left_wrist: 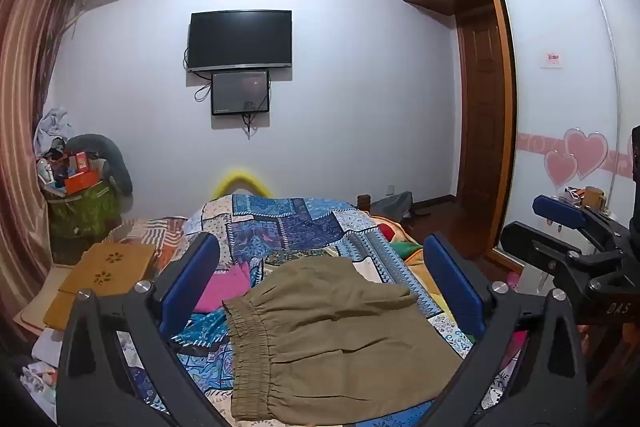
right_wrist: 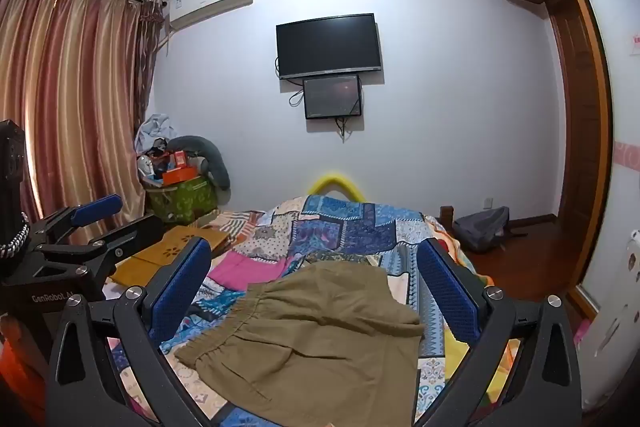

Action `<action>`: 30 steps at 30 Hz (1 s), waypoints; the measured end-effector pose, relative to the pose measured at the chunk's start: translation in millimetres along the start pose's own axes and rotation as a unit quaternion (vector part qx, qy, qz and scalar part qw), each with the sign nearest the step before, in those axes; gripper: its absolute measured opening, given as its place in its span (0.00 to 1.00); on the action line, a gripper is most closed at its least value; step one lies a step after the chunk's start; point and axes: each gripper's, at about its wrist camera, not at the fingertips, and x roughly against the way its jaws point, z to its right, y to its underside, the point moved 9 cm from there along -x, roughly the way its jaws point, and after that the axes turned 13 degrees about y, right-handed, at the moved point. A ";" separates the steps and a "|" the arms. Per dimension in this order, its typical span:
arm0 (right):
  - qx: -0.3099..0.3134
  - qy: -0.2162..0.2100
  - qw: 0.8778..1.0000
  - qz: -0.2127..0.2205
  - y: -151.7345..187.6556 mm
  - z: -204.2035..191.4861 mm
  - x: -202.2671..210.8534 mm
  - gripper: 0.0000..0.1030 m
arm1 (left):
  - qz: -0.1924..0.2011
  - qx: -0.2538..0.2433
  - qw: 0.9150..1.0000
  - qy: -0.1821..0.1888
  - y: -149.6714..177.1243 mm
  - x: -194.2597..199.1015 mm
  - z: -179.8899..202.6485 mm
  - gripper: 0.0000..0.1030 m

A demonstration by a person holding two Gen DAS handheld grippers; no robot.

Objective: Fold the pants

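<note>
Olive-brown pants (left_wrist: pixel 332 339) with an elastic waistband lie folded on the patchwork bedspread (left_wrist: pixel 288 223); they also show in the right wrist view (right_wrist: pixel 316 343). My left gripper (left_wrist: pixel 320 275) is open and empty, held above the pants with its blue pads wide apart. My right gripper (right_wrist: pixel 316 279) is open and empty too, above the same pants. Each gripper shows in the other's view, the right gripper (left_wrist: pixel 560 223) at the right edge and the left gripper (right_wrist: pixel 96 215) at the left edge.
A pink cloth (right_wrist: pixel 252 267) lies on the bed left of the pants. A wooden lap tray (left_wrist: pixel 108 267) sits at the bed's left side. A cluttered green basket (right_wrist: pixel 180 195) stands by the curtain. A wardrobe (left_wrist: pixel 560 87) lines the right wall.
</note>
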 end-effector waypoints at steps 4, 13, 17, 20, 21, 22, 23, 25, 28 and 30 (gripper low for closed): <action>-0.003 0.000 1.000 -0.003 0.2 0.8 -0.4 0.99 | -0.005 0.004 1.000 0.001 0.8 -2.8 -1.4 1.00; -0.002 0.000 1.000 -0.007 3.4 0.2 -0.1 0.99 | 0.001 0.002 1.000 -0.003 -1.3 -1.0 1.0 1.00; -0.004 0.000 1.000 -0.009 5.0 1.2 -0.7 0.99 | 0.003 0.000 1.000 -0.005 -1.4 0.0 1.5 1.00; -0.004 0.001 1.000 -0.010 5.1 -1.6 -2.1 0.99 | 0.004 0.000 1.000 -0.005 -2.0 0.5 1.7 1.00; -0.004 0.001 1.000 -0.011 6.5 -1.8 -3.3 0.99 | 0.004 -0.001 1.000 -0.006 -1.3 0.4 2.6 1.00; -0.004 0.001 1.000 -0.011 6.8 -2.2 -3.2 0.99 | 0.004 0.000 1.000 -0.007 -1.6 0.5 2.6 1.00; -0.004 0.001 1.000 -0.012 6.5 -1.7 -3.4 0.99 | 0.005 0.001 1.000 -0.007 -1.9 0.7 2.6 1.00; -0.004 0.001 1.000 -0.012 6.4 -1.5 -3.5 0.99 | 0.005 0.003 1.000 -0.008 -3.6 3.0 1.2 1.00; -0.004 0.001 1.000 -0.013 6.8 -1.9 -3.7 0.99 | 0.005 0.003 1.000 -0.008 -3.1 1.9 1.7 1.00; -0.004 0.001 1.000 -0.013 7.8 -2.7 -3.5 0.99 | 0.004 0.002 1.000 -0.010 -2.6 1.7 2.5 1.00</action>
